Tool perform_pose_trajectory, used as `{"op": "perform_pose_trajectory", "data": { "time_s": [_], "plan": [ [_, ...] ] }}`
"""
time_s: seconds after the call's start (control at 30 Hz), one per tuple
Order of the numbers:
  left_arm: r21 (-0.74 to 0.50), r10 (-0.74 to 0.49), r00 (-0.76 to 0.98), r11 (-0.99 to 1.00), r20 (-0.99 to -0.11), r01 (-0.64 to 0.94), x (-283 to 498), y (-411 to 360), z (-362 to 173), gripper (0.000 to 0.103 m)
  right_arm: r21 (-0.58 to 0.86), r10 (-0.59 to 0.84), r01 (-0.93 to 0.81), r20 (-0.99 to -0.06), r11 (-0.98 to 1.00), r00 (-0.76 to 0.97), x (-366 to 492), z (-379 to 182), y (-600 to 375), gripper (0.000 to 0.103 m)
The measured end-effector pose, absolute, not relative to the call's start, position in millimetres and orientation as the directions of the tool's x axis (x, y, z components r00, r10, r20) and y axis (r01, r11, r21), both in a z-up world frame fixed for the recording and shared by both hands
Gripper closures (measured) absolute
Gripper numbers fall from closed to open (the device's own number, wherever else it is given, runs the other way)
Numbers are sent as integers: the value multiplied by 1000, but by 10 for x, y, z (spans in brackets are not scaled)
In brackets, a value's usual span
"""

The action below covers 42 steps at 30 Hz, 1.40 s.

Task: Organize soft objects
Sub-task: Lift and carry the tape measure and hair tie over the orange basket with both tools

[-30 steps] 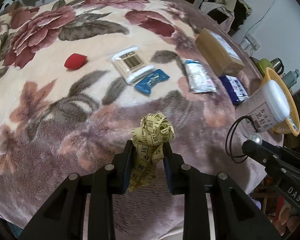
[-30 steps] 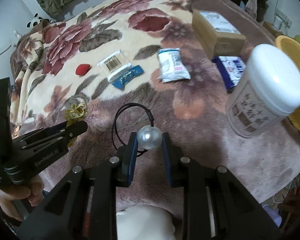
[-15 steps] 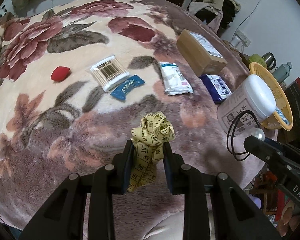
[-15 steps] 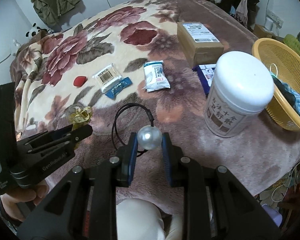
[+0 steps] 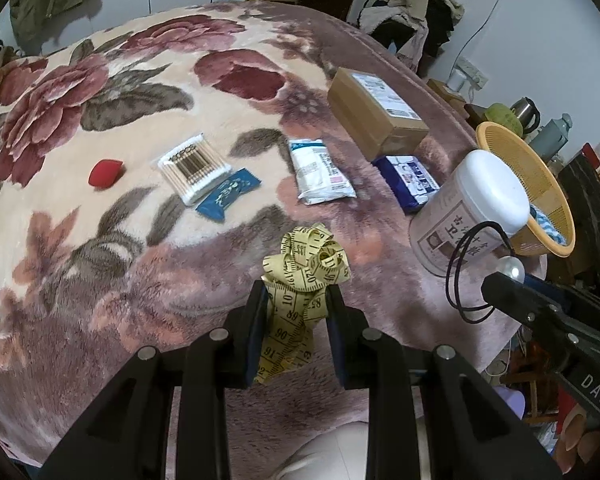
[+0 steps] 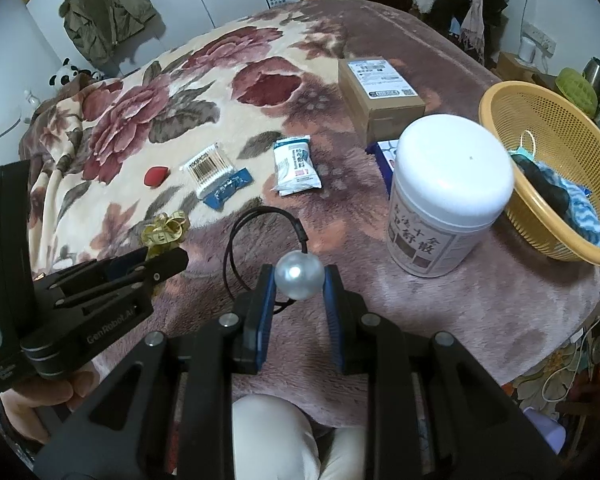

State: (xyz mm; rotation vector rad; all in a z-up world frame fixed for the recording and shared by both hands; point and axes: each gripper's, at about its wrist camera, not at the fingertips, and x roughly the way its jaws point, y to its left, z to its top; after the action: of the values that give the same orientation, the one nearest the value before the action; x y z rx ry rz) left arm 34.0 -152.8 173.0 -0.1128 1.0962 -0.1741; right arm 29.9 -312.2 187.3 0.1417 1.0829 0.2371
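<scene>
Both grippers loaded above the blanket (image 5: 100, 240).
Your left gripper (image 5: 298, 296) clenches the tape measure (image 5: 306, 268); your right gripper (image 6: 299, 280) grasps the pearl hair tie (image 6: 299, 275).

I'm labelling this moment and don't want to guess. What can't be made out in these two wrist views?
- Yellow basket: its contents are part hidden by the near wall in the right wrist view.
- Dark blue pack: the white jar covers most of it in the right wrist view.
- Tape measure: its lower end drops behind the left gripper.
- Jar label: print too small to read.
</scene>
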Motion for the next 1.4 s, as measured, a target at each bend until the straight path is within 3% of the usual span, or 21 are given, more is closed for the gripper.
{"op": "perform_pose_trajectory", "data": {
  "time_s": [0.67,1.4],
  "plan": [
    [-158,-217,474,974,-853,162,429,-1974,1989,75,231,236,-74,-832,970,502,288,2088,-3466,78],
    [-142,-278,483,943,-830,300,711,-2985,2283,75,247,177,49,-807,968,564,348,2240,-4333,78]
  ]
}}
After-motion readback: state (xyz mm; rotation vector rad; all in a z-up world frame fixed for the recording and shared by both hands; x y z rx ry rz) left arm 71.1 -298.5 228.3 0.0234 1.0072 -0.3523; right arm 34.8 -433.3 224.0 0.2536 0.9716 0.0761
